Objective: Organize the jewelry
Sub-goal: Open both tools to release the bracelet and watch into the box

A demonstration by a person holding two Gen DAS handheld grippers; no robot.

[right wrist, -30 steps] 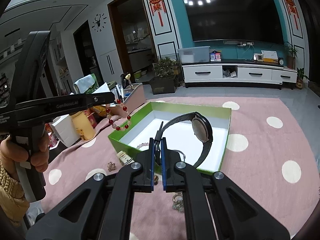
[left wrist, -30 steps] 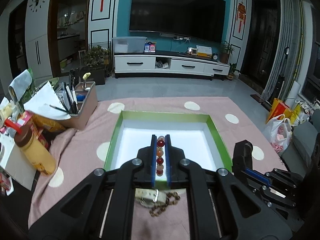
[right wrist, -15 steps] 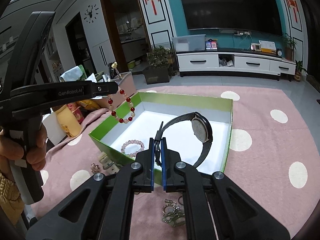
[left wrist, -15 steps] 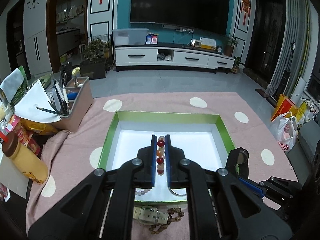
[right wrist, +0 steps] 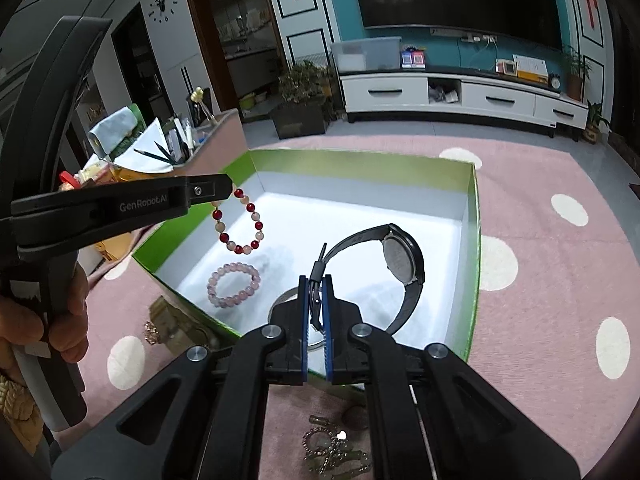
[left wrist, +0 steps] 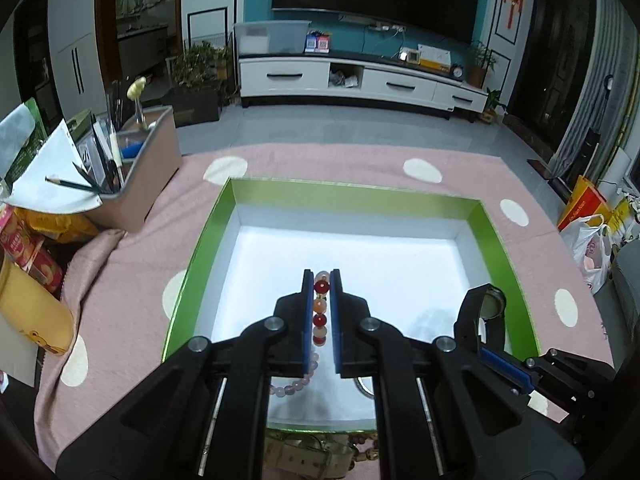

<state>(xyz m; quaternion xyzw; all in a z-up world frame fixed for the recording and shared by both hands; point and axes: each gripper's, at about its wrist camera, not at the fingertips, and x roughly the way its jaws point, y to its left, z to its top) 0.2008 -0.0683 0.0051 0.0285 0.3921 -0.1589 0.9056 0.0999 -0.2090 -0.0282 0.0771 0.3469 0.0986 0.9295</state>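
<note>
A green box (left wrist: 208, 236) with a white floor lies open on the pink dotted cloth; it also shows in the right wrist view (right wrist: 474, 240). My left gripper (left wrist: 321, 280) is shut on a red-and-pale bead bracelet (left wrist: 320, 308), which hangs over the box's left part (right wrist: 240, 222). My right gripper (right wrist: 316, 284) is shut on the strap of a black watch (right wrist: 402, 258), held over the box's near right part; the watch also shows in the left wrist view (left wrist: 486, 308). A pink bead bracelet (right wrist: 234, 284) lies on the box floor.
A tan-strapped watch (left wrist: 304, 454) and brown beads lie on the cloth in front of the box. A silver chain piece (right wrist: 332, 450) and a small gold trinket (right wrist: 151, 330) lie there too. A pink organizer (left wrist: 140, 168), snack packets and a yellow bottle (left wrist: 32, 312) stand at the left.
Both grippers have moved forward over the box with their loads. The beaded bracelet and the black watch now hang above the box's white floor.
</note>
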